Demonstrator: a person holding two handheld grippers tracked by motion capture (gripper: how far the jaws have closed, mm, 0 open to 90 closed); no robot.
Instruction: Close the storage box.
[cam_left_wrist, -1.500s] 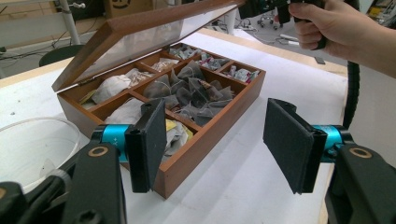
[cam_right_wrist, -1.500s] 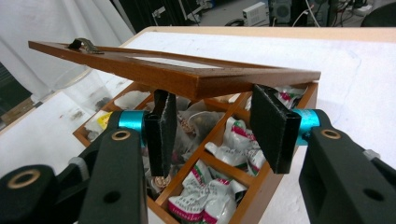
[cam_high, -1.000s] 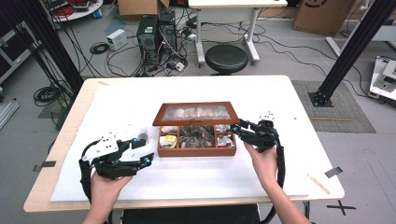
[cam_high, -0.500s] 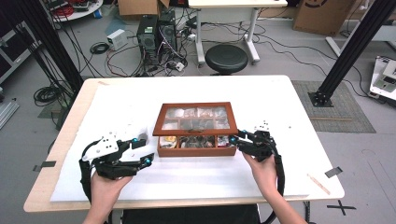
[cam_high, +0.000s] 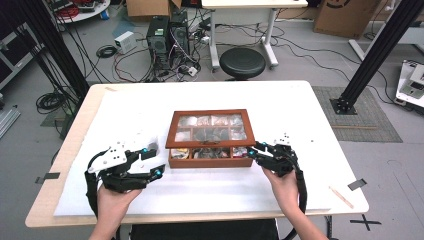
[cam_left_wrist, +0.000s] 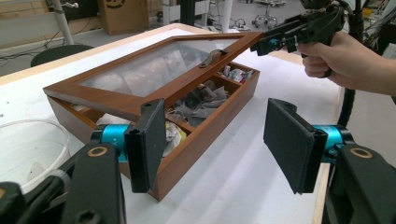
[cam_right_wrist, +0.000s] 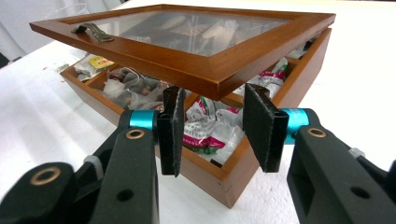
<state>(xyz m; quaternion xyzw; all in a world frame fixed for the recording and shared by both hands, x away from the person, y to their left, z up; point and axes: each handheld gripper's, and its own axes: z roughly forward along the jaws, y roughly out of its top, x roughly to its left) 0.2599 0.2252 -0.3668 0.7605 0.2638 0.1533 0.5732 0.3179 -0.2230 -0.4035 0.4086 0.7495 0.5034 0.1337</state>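
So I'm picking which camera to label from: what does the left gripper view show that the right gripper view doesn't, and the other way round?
Left gripper view alone: the person's other hand holding the right hand-held gripper at the lid's raised corner, a clear plastic container beside the box, and the left hand-held gripper with its jaws wide apart.

Right gripper view alone: the red-and-green packets in the corner compartment, seen close between that gripper's jaws.

Both: the wooden box, its glass lid partly raised, the metal handle, and the white table.
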